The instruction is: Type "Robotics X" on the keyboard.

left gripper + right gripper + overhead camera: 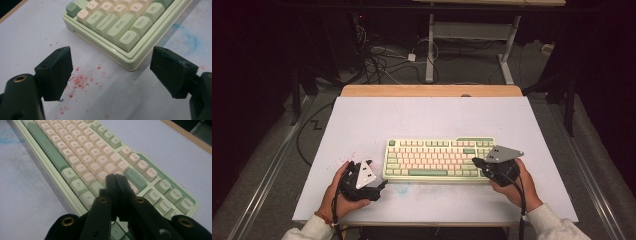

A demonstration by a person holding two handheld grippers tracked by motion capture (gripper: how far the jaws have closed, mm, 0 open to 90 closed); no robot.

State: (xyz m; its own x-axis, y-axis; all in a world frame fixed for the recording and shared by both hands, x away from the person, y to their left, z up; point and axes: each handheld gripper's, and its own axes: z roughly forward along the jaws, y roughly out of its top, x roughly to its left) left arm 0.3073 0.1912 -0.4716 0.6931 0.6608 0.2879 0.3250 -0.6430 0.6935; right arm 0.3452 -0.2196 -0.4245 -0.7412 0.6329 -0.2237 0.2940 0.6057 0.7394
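A pale green keyboard with cream and green keys lies flat near the front of the white tabletop. My left gripper rests in a hand just left of the keyboard's near-left corner. In the left gripper view the left gripper stands open, jaws wide apart, with the Ctrl corner of the keyboard just ahead and nothing between them. My right gripper is over the keyboard's right end. In the right gripper view the right gripper is shut and empty, its tips above the keys near the Enter area.
Red specks and a blue smear mark the tabletop near the keyboard's left end. A wooden strip borders the far edge. Beyond it are floor cables and another desk's legs.
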